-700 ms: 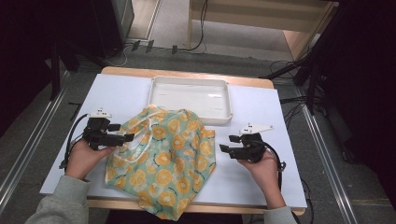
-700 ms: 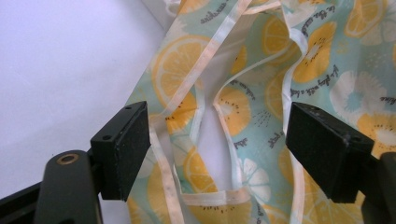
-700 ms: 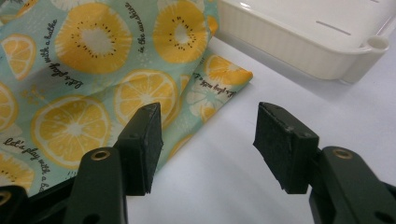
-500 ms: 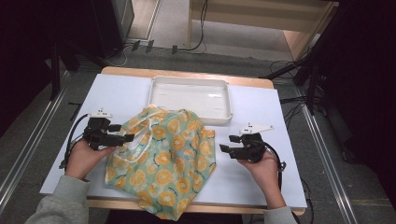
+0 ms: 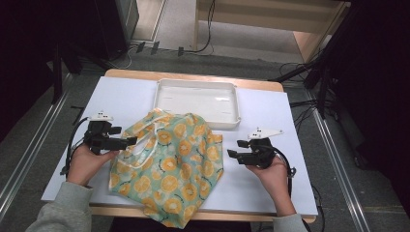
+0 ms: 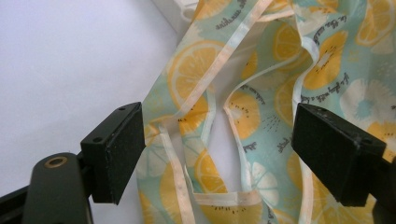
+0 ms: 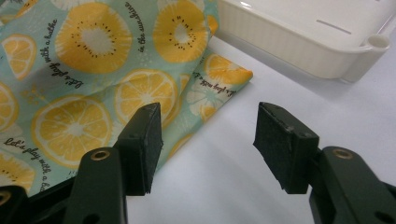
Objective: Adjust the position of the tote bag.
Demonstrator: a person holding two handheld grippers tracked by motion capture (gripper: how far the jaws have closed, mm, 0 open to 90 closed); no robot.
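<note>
Both hand-held grippers gape wide, gripping nothing: left hand-held gripper [image 5: 126, 141] at fruit-print bag [image 5: 169, 169] handles, right hand-held gripper [image 5: 233, 153] beside bag's right edge. Best pinch handle strap [image 6: 212, 70] squarely.

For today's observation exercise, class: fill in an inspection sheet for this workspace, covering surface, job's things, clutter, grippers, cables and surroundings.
Surface: white table, wooden edge at the back.
Job's things: fruit-print bag, crumpled, hanging over the near edge; its handles lie loose.
Clutter: white tray, nothing seen in it, touching the bag's far edge.
Grippers: left gripper open, jaws either side of the handles; right gripper open beside the bag's edge.
Cables: one trails from each gripper; more on the floor.
Surroundings: dark stands, wooden furniture behind.
</note>
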